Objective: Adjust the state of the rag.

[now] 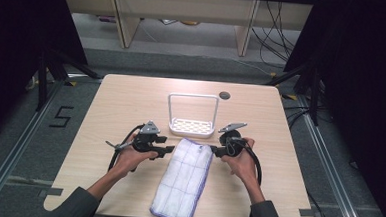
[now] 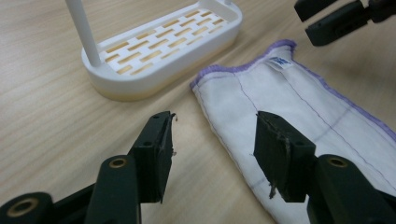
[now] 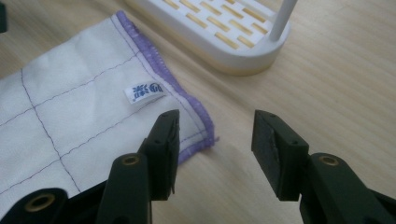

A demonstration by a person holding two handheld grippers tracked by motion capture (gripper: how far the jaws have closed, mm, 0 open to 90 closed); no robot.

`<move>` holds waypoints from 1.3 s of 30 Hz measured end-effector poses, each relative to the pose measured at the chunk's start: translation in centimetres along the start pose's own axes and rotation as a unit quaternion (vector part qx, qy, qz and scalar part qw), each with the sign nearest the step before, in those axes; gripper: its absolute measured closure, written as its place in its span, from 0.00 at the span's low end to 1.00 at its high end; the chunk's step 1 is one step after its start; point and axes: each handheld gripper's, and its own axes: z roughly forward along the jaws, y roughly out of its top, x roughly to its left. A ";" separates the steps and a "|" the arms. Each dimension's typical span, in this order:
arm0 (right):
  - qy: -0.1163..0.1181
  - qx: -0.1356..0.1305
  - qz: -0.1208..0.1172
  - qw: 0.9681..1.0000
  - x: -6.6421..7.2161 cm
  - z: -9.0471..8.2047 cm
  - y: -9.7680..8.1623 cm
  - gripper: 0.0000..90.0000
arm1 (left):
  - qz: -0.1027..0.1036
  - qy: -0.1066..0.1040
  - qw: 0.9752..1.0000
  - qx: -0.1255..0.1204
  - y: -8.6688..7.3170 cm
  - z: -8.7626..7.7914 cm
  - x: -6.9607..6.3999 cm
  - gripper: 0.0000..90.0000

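Cloth (image 1: 184, 179): a white towel with a purple stitched hem, folded into a long strip, lies flat on the surface (image 1: 121, 102). Its long axis runs from the near edge of the surface, by the person, up toward the white rack (image 1: 192, 117), leaning slightly to the right at the far end. The far short edge stops just short of the rack base, apart from it.

Left gripper (image 1: 155, 147): positioned beside the far left corner of the cloth. In the left gripper view the jaws stand wide apart with nothing between them; the cloth corner (image 2: 198, 84) lies ahead and to the right of the gap, and the right-hand jaw overhangs the cloth.

Right gripper (image 1: 218, 150): positioned beside the far right corner. In the right gripper view the jaws are likewise spread and empty; the hemmed corner (image 3: 205, 135) lies just ahead of the left-hand jaw, with a small printed label (image 3: 144, 91) farther in.

Assessment: each gripper is near its own corner of the same short edge, on opposite sides of the long axis. A two-handed pick-up of that edge appears probable; each gripper would need to close inward toward the cloth.
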 end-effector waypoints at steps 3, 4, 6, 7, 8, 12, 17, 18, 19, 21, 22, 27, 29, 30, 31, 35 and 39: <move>0.006 0.010 -0.004 1.000 0.0 0.3 0.0 0.58 | -0.008 -0.003 1.000 0.002 0.2 1.2 0.3 0.52; 0.003 0.008 -0.002 1.000 0.0 0.5 0.0 0.58 | -0.005 -0.005 1.000 0.006 0.3 1.5 0.5 0.52; 0.002 0.014 -0.006 1.000 -0.1 0.7 0.0 0.58 | -0.016 -0.004 1.000 -0.005 0.5 2.2 0.6 0.52; -0.001 0.013 0.001 1.000 0.0 0.9 0.0 0.57 | -0.017 0.000 1.000 -0.006 0.6 2.4 0.5 0.53; 0.002 0.015 -0.006 1.000 -0.1 1.1 0.0 0.57 | -0.015 -0.002 1.000 -0.007 0.7 2.7 0.6 0.53; 0.016 0.022 0.002 1.000 0.0 1.6 0.0 0.56 | -0.010 -0.015 1.000 0.002 0.9 3.8 0.2 0.54; 0.015 0.015 -0.008 1.000 0.2 2.0 0.1 0.55 | 0.002 -0.017 1.000 0.012 1.3 4.9 -0.2 0.58; 0.012 0.015 -0.009 1.000 0.3 2.1 0.1 0.55 | 0.005 -0.020 1.000 0.016 1.3 5.0 -0.2 0.60; 0.016 0.022 -0.002 1.000 0.4 2.1 0.1 0.55 | 0.009 -0.020 1.000 0.019 1.3 5.1 -0.3 0.61; 0.012 0.029 -0.001 1.000 0.5 2.3 0.2 0.56 | 0.017 -0.022 0.999 0.020 1.3 5.2 -0.3 0.67; 0.008 0.032 0.003 0.999 0.5 2.2 0.2 0.56 | 0.013 -0.022 0.999 0.020 1.4 5.3 -0.3 0.69; 0.014 0.033 0.002 0.999 0.5 2.8 0.2 0.56 | 0.024 -0.023 0.999 0.025 1.6 5.6 0.0 0.82; 0.010 0.031 -0.005 0.999 0.5 2.8 0.2 0.59 | 0.026 -0.027 0.999 0.025 1.5 5.6 0.1 0.89; 0.009 0.034 -0.004 0.999 0.5 2.9 0.2 0.60 | 0.029 -0.027 0.999 0.026 1.5 5.6 0.1 0.90; 0.011 0.034 -0.004 0.999 0.6 2.9 0.2 0.61 | 0.031 -0.027 0.999 0.025 1.5 5.5 0.1 0.91; 0.033 0.027 0.004 0.999 0.7 3.0 0.2 0.72 | 0.031 -0.026 0.999 0.024 1.4 5.3 0.1 0.93; 0.040 0.017 -0.005 0.999 0.6 3.2 0.1 0.84 | 0.039 -0.021 0.999 0.028 1.4 5.1 0.1 0.94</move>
